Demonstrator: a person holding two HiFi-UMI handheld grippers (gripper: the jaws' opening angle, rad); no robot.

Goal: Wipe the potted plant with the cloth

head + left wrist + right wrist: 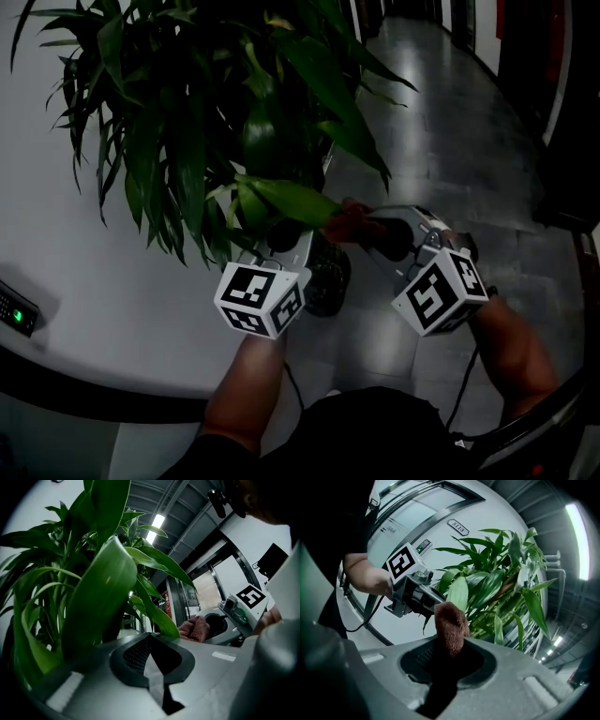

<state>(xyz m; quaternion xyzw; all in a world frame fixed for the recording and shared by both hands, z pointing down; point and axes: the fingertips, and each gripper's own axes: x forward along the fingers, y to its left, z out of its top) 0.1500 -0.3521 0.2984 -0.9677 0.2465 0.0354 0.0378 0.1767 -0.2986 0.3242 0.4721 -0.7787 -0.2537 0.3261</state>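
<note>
Head view is showing the right gripper [375, 231] clamping the brown cloth [351, 223], which is touching a leaf [291, 199] tip just ahead. The left gripper [281, 240], seemingly closed and empty, is waiting under that leaf. Most of the plant [187, 112] is probably remaining unwiped.

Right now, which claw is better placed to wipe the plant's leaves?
Right: the right claw is shut on the cloth, at a leaf tip; the left claw holds no cloth.

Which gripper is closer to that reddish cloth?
Right. The right gripper is shut on the cloth; the left gripper sits apart from it, under the broad leaf.
</note>
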